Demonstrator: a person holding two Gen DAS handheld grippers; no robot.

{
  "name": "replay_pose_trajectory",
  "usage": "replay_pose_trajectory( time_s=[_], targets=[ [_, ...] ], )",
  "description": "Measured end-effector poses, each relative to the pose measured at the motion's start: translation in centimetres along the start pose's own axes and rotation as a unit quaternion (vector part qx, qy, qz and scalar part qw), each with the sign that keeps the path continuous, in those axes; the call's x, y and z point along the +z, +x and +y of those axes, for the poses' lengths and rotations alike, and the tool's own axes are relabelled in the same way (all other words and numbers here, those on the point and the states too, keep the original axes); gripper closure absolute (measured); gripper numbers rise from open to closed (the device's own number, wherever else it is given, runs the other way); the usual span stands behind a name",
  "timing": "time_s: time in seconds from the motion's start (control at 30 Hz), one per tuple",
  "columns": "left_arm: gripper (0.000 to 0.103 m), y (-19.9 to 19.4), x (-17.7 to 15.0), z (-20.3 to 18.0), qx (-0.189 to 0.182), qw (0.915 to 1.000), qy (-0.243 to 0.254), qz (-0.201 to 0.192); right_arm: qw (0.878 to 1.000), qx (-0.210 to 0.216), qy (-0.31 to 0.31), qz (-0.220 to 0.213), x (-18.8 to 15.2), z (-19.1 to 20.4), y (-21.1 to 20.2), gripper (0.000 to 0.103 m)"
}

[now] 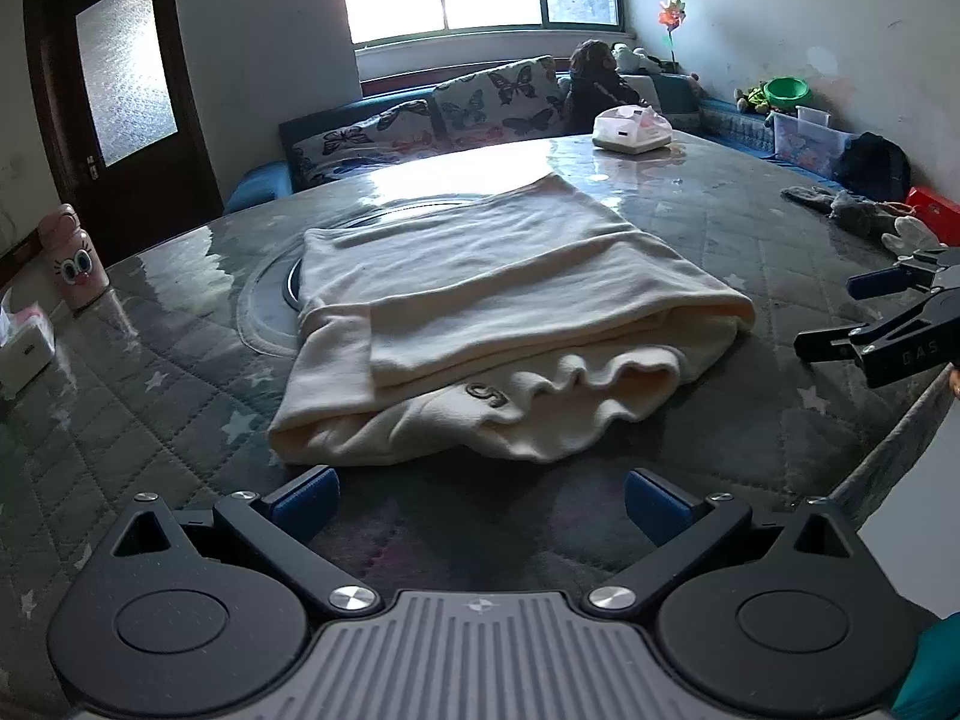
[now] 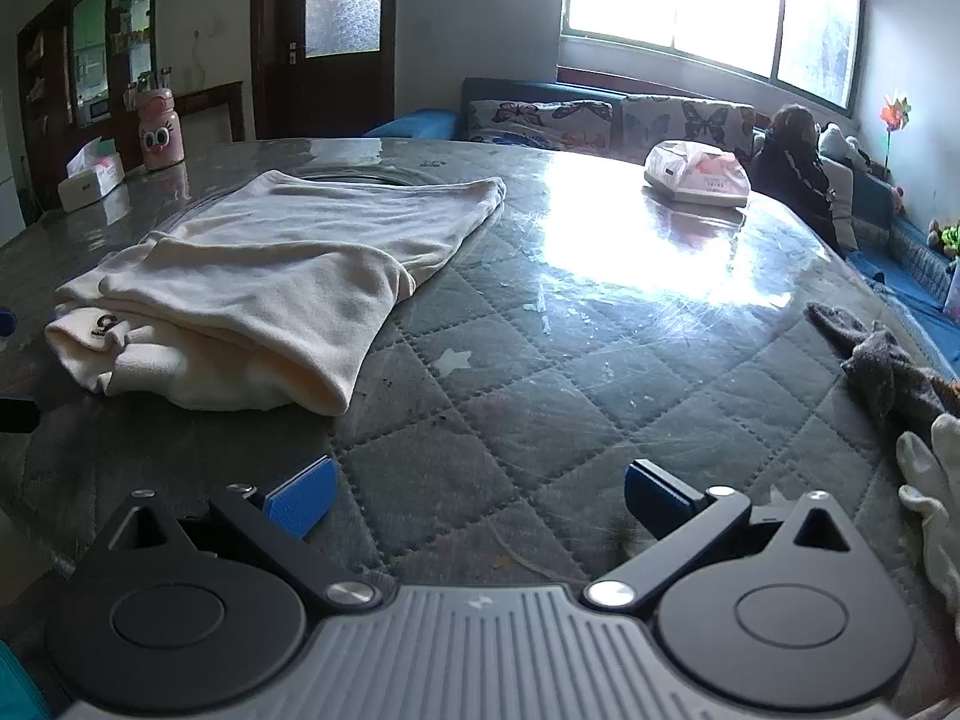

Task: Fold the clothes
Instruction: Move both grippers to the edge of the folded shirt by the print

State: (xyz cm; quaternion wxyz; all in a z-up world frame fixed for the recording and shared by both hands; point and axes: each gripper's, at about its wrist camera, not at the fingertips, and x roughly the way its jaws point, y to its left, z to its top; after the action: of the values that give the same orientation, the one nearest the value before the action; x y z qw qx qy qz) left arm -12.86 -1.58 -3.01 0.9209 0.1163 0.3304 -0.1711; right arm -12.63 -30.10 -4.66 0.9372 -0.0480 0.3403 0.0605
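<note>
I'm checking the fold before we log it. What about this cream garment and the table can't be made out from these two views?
- Cream garment: its inner layers and sleeves, left wrist view, covered by the top fold.
- Dark logo: unreadable in the right wrist view, creased and too small.
- White glove: cut off by the right edge, right wrist view.
- Table far half: surface detail washed out by window glare.

I see daylight pouring through an overexposed window [image 2: 708,0], throwing white glare across the glossy tabletop [image 2: 648,252]. Foreground is dim and shadowed; fisheye edges bend and darken.
</note>
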Motion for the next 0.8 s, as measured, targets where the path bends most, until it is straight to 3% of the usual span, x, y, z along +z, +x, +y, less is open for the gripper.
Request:
replay_pose_trajectory(
  time_s=[0.13, 0.47, 0.8],
  targets=[
    [0.014, 0.0, 0.3, 0.4, -0.024, 0.9995, -0.019, 0.003, 1.000, -0.007, -0.028, -0.005, 0.0, 0.4, -0.6, 0.000],
    [0.017, -0.4, 1.5, 1.5, -0.059, 0.9962, -0.064, 0.006, 0.997, 0.016, -0.079, -0.012, 0.4, 2.2, -1.6, 0.000],
    [0.017, 1.3, 2.2, 2.7, -0.074, 0.9886, -0.125, 0.040, 0.990, 0.059, -0.125, -0.029, 1.2, 5.0, -2.7, 0.000]
  ],
)
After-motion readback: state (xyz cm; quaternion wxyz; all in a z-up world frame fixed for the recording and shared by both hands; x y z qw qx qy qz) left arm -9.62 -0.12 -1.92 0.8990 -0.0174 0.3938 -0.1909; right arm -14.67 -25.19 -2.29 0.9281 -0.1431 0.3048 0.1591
